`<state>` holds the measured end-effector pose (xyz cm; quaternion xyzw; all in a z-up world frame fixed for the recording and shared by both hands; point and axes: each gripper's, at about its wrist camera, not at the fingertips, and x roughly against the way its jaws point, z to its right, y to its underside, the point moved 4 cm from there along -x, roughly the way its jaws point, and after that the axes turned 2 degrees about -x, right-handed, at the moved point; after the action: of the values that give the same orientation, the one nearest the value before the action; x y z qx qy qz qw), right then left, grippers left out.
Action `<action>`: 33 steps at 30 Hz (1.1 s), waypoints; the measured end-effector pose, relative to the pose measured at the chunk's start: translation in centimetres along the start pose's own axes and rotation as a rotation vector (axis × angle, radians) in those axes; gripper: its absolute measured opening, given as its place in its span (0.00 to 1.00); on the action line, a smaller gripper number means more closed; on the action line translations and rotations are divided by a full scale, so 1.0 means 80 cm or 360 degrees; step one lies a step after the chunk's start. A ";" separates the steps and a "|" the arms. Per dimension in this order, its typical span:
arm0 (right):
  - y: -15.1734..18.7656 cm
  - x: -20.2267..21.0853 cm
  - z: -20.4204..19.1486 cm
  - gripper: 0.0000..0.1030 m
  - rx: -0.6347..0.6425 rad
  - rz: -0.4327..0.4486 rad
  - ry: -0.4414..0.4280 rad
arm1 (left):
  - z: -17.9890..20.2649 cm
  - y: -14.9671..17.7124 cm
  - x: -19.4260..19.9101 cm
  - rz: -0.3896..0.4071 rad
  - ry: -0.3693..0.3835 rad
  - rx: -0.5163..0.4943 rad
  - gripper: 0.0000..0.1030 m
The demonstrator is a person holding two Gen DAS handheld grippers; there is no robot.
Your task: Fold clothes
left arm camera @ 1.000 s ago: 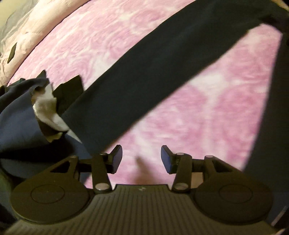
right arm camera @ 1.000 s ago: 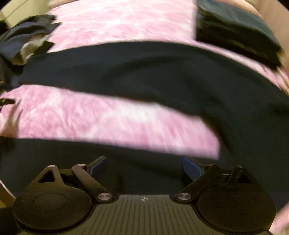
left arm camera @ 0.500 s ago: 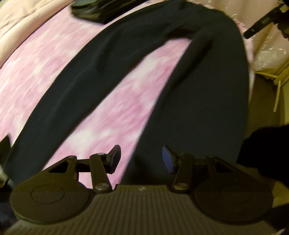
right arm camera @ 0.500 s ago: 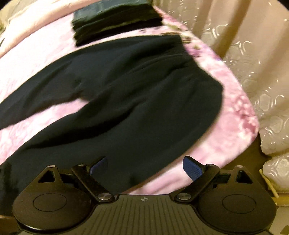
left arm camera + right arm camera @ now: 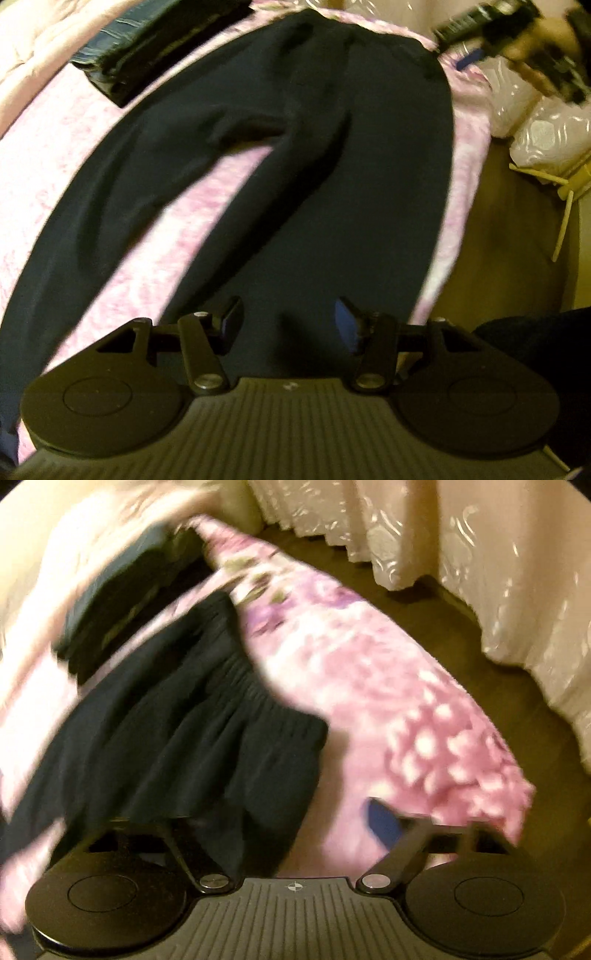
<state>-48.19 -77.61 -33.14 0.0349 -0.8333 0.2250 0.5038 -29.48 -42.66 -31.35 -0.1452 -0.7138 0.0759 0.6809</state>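
Note:
Dark trousers [image 5: 332, 192] lie spread flat on a pink flowered bedspread [image 5: 51, 155], legs parted, waistband at the far end. My left gripper [image 5: 290, 323] hovers above the nearer leg with its jaws opening and nothing between them. In the right wrist view the gathered waistband [image 5: 236, 672] runs toward the bed's edge. My right gripper [image 5: 295, 823] is at the waistband's near corner, its jaws closing. Dark cloth lies over its left finger and the blue right pad [image 5: 384, 823] stands free of the cloth. The right gripper [image 5: 476, 55] also shows blurred at the left view's top right.
A stack of folded dark clothes [image 5: 159, 48] sits beyond the trousers, also in the right view as a folded stack [image 5: 122, 602]. The bed's edge drops to a brown floor [image 5: 461, 657]. Pale curtains [image 5: 480, 554] and plastic bags [image 5: 546, 140] stand past it.
Both grippers have swept along the trousers from the leg ends to the waist end. The right gripper's jaws have narrowed and rolled. The heap of unfolded clothes has left view.

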 end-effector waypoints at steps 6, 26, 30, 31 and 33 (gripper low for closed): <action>-0.006 0.004 0.001 0.21 0.0172 0.0018 0.0112 | 0.020 -0.010 -0.013 -0.0020 0.0012 -0.0056 0.49; 0.087 0.003 -0.108 0.58 0.0722 -0.0092 -0.0015 | -0.115 -0.076 -0.077 0.0222 0.0061 0.0396 0.46; 0.114 -0.028 -0.109 0.72 0.0759 -0.0312 0.0052 | -0.111 -0.043 -0.053 0.0177 0.0042 0.0411 0.47; 0.117 -0.027 -0.112 0.72 0.0809 -0.0311 0.0073 | -0.107 -0.034 -0.049 0.0153 0.0043 0.0422 0.47; 0.119 -0.018 -0.119 0.72 0.0864 -0.0333 0.0109 | -0.099 -0.013 -0.036 0.0103 0.0035 0.0444 0.47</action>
<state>-42.35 -65.43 -33.89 0.2466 -0.7169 0.3876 0.5244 -21.61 -45.27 -33.30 -0.0729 -0.6839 0.1945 0.6994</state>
